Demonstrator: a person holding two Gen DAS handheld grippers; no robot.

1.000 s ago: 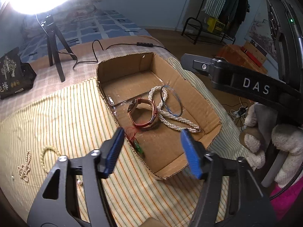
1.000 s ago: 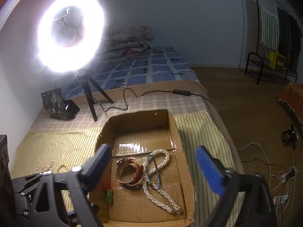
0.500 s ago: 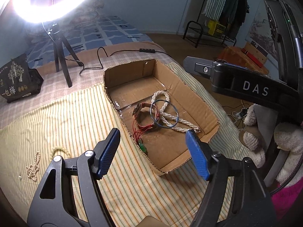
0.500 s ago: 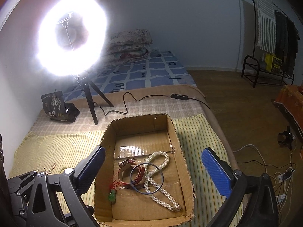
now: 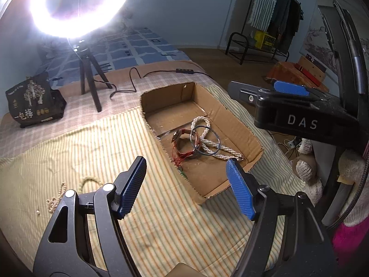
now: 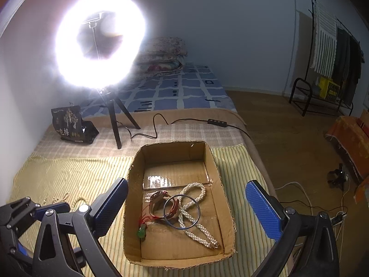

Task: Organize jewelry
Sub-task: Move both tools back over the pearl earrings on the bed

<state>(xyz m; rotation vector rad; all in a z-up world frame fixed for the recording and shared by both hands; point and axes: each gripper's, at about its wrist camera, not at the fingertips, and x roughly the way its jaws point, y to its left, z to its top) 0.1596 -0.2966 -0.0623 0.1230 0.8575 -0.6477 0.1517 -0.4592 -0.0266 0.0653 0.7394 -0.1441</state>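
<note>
An open cardboard box [image 5: 242,128] [image 6: 135,182] lies on the striped cloth. It holds a white pearl necklace [image 5: 213,144] [image 6: 196,217], a blue bangle [image 5: 205,142] [image 6: 181,212], a red-strapped watch [image 5: 183,142] [image 6: 161,202] and a red cord with a green bead [image 5: 182,161] [image 6: 141,230]. Loose pearl strands [image 5: 55,198] [image 6: 61,198] and a pale bead bracelet [image 5: 88,182] lie on the cloth to the left. My left gripper [image 5: 186,185] is open and empty above the cloth before the box. My right gripper [image 6: 186,210] is open and empty above the box.
A ring light on a black tripod [image 5: 88,76] [image 6: 113,117] stands behind the box, its cable [image 5: 138,78] trailing on the bed. A black bag [image 5: 32,99] [image 6: 69,124] sits at the back left. The bed edge drops to the floor [image 6: 288,138] on the right.
The blue bangle has dropped from beside the pearls onto the watch and necklace in the box. Both grippers have pulled back and up, away from the box.
</note>
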